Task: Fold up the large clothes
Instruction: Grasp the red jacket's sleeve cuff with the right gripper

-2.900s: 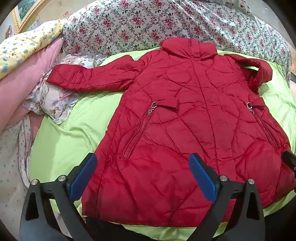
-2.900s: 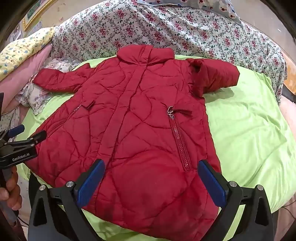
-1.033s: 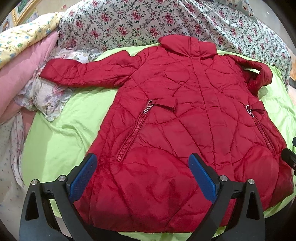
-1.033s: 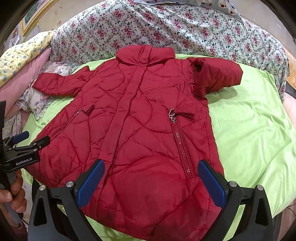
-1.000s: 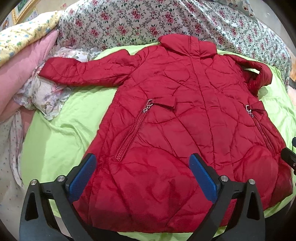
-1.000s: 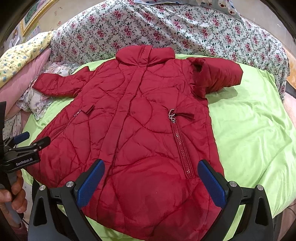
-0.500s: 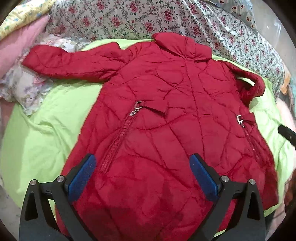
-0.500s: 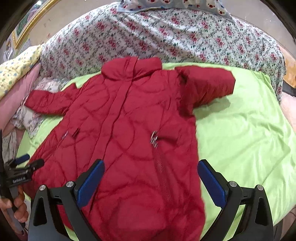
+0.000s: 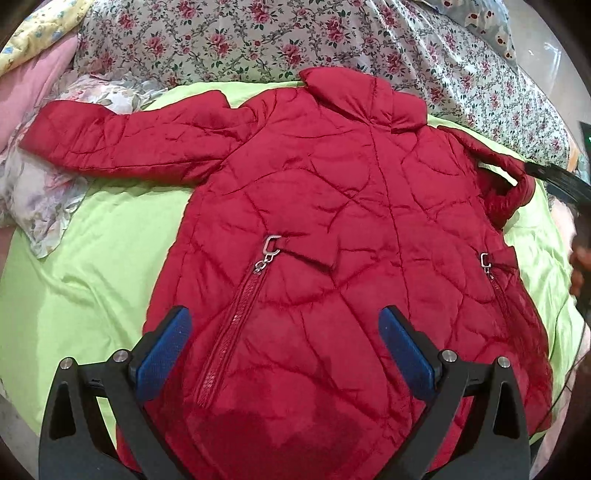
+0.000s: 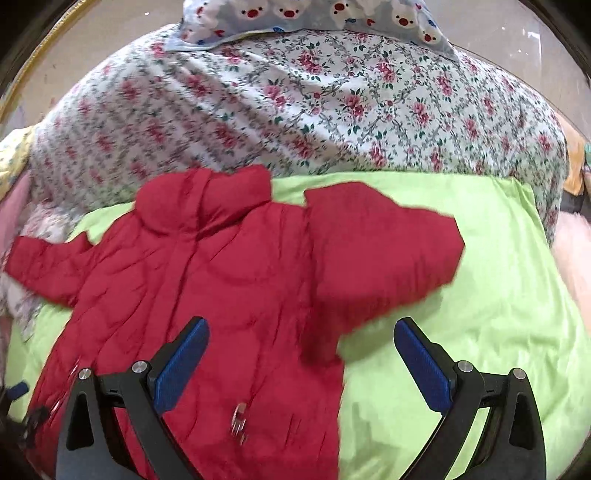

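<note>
A red quilted coat (image 9: 332,229) lies flat, front up, on a lime-green sheet (image 9: 92,266). Its left sleeve (image 9: 122,140) stretches out to the left; its right sleeve (image 10: 380,254) lies bent beside the body. My left gripper (image 9: 284,347) is open and empty above the coat's lower front, near the left pocket zipper (image 9: 236,321). My right gripper (image 10: 301,363) is open and empty above the coat's right side, just below the bent sleeve. The view is blurred by motion.
A floral quilt (image 10: 295,110) is heaped behind the coat, with a bear-print pillow (image 10: 314,14) on top. A crumpled floral cloth (image 9: 40,192) and pink bedding (image 9: 26,85) lie at the left. Bare green sheet (image 10: 498,332) spreads to the coat's right.
Both grippers have moved forward over the coat, towards the collar. The right one has travelled further, towards the bent right sleeve. Both stay open. The coat has not moved.
</note>
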`<state>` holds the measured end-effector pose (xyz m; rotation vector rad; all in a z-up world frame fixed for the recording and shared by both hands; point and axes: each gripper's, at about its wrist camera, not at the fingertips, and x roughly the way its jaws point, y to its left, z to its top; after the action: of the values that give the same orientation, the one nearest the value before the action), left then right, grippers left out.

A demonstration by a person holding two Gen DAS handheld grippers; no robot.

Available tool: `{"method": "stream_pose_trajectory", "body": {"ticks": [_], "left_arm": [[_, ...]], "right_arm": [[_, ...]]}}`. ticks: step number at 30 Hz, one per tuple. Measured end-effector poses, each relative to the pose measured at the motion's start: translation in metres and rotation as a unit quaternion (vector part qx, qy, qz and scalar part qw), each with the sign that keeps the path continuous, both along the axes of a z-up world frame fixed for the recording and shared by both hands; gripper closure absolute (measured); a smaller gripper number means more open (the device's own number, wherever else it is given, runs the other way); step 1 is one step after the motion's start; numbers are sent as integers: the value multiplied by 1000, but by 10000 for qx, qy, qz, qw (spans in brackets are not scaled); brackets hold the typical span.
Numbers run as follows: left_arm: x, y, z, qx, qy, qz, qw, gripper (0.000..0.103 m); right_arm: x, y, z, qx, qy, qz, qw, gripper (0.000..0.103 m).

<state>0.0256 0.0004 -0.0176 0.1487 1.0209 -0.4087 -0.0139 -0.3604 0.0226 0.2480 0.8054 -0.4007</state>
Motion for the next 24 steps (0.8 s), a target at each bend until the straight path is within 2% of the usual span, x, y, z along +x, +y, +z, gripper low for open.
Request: {"method": "stream_pose_trajectory", "body": {"ticks": [6, 10, 11, 12, 14, 15, 16, 17, 19, 24], "left_arm": [[11, -7, -8, -15, 120, -29, 9999, 1], [19, -10, -13, -58, 243, -16, 9997, 1], [21, -11, -15, -66, 269, -12, 9996, 1], [22, -12, -16, -66, 286, -11, 9996, 1], [25, -13, -18, -63, 306, -11, 9995, 1], [26, -14, -19, -61, 310, -16, 9995, 1], [27, -15, -20, -61, 315, -23, 9995, 1], [27, -15, -21, -60, 316, -26, 9995, 1], [28, -16, -23, -55, 327, -38, 9994, 1], [27, -19, -25, -68, 381, -57, 9992, 1]], "right_arm": [[54, -20, -16, -407, 340, -20, 9986, 3], [81, -33, -36, -831, 780, -172, 9933, 4], [87, -37, -43, -931, 905, -237, 9913, 6], [93, -42, -52, -1019, 1093, -284, 9884, 10], [99, -52, -64, -1047, 1323, -332, 9851, 32], [99, -57, -70, -965, 1356, -328, 9855, 37], [98, -61, -72, -892, 1337, -335, 9864, 46], [94, -65, -73, -835, 1283, -354, 9876, 60], [83, -67, -71, -710, 1063, -346, 9912, 74], [59, -60, -55, -377, 476, -253, 9978, 83]]}}
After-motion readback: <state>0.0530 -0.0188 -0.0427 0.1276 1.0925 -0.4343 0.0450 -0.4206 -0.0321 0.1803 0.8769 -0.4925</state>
